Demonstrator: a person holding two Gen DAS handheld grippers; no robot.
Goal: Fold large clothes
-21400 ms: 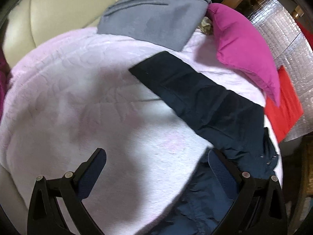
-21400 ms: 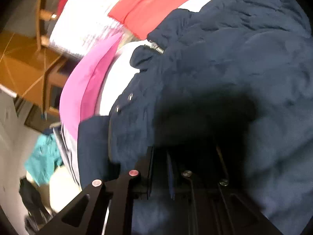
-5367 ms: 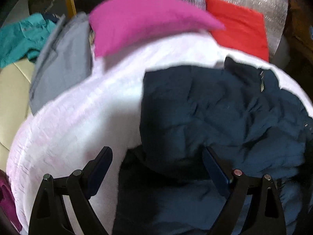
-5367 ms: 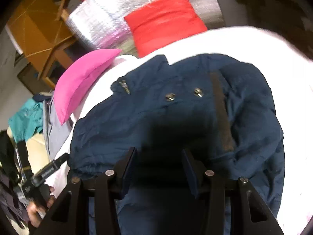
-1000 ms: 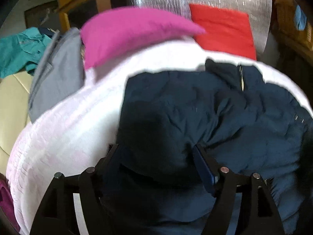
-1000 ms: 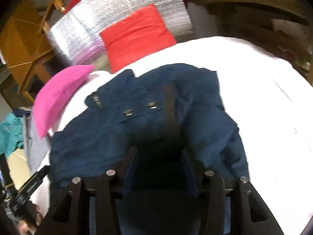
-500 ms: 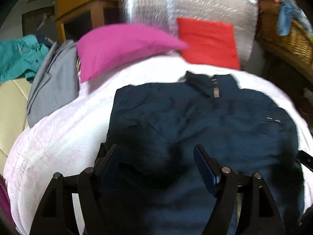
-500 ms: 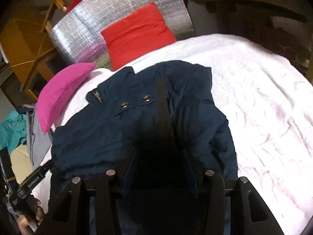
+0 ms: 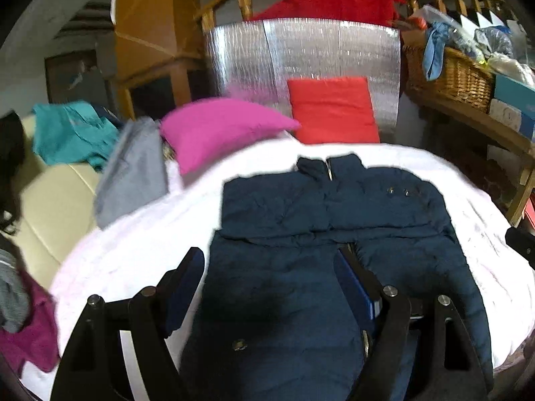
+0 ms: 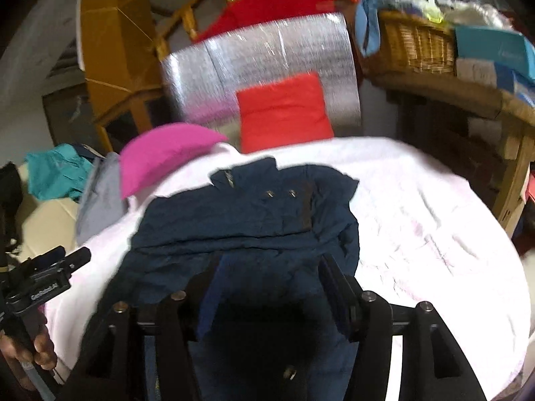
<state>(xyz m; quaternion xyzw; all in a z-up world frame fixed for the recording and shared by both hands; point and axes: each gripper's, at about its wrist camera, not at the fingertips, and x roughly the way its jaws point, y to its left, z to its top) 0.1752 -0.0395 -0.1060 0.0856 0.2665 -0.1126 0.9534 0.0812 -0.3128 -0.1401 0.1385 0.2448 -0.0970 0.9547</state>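
The navy padded jacket [image 9: 301, 234] lies spread on the pale pink blanket [image 9: 133, 250], with its collar and zipper at the far end and its sleeves folded across the chest. In my left camera it fills the middle. My left gripper [image 9: 267, 284] hangs above its lower part. The jaws are opening, and I see no cloth pinched between them. My right camera shows the same jacket [image 10: 250, 227] from the other side. There a dark strip runs down beside two snaps, which the left view does not show clearly. My right gripper [image 10: 271, 287] is also above the jacket. Its jaws are opening too, and nothing is gripped between them.

Only the right camera shows my left hand [image 10: 30, 351] on the handle of the other tool, at the left edge. Behind the jacket lie a magenta pillow [image 9: 220, 130] and a red cushion [image 9: 331, 110] against a silver foil panel [image 9: 301, 53]. A grey garment [image 9: 133, 173] and a teal one [image 9: 70, 133] lie on the cream sofa [image 9: 50, 207] at the left. A wicker basket [image 9: 451, 70] stands on a wooden shelf at the right.
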